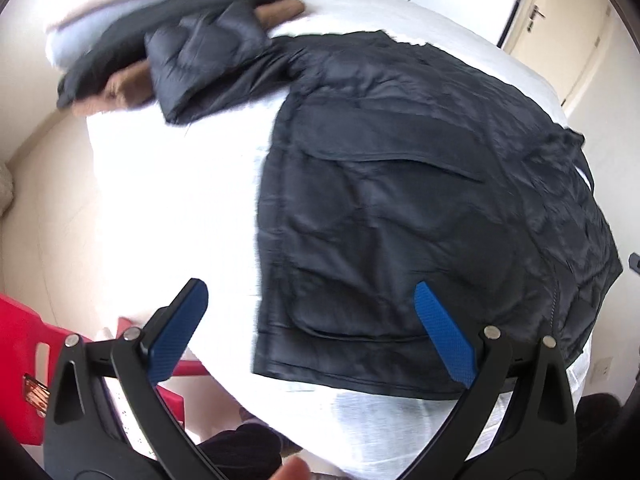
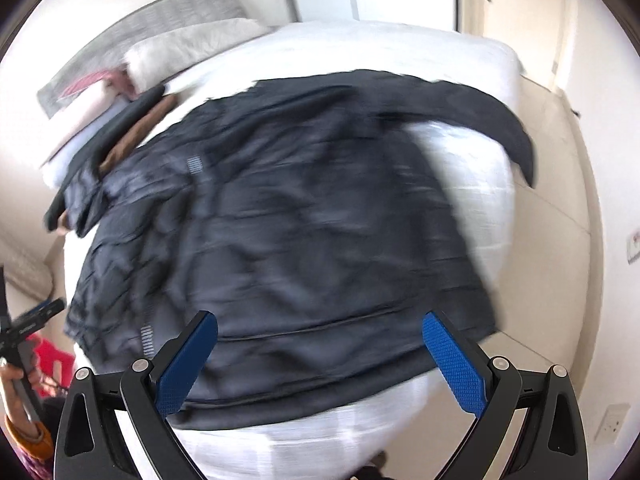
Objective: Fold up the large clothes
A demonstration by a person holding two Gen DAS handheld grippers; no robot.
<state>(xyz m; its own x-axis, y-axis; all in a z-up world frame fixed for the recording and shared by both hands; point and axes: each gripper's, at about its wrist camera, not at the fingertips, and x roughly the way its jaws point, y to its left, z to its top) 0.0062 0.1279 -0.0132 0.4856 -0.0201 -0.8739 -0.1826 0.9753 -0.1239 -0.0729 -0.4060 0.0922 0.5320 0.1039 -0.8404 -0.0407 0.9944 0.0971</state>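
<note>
Hovering grippers: left gripper [image 1: 310,326] and right gripper [image 2: 320,360] both spread wide, grasping nothing.
Jacket position: dark jacket [image 1: 420,208] lies spread on the white bed [image 1: 172,208], hem nearest.
Handling: soft, light, probably slippery shell; blur limits certainty.
Hold: pinch hem corners or a sleeve [image 2: 508,128].

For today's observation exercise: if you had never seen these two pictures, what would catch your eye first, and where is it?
First comes the big dark jacket, spread flat across the white bed and filling the middle of both views. Next are the bright blue finger pads of the left gripper and right gripper, both wide open at the bottom edge, above the jacket's hem. A heap of folded clothes sits near the pillow.
</note>
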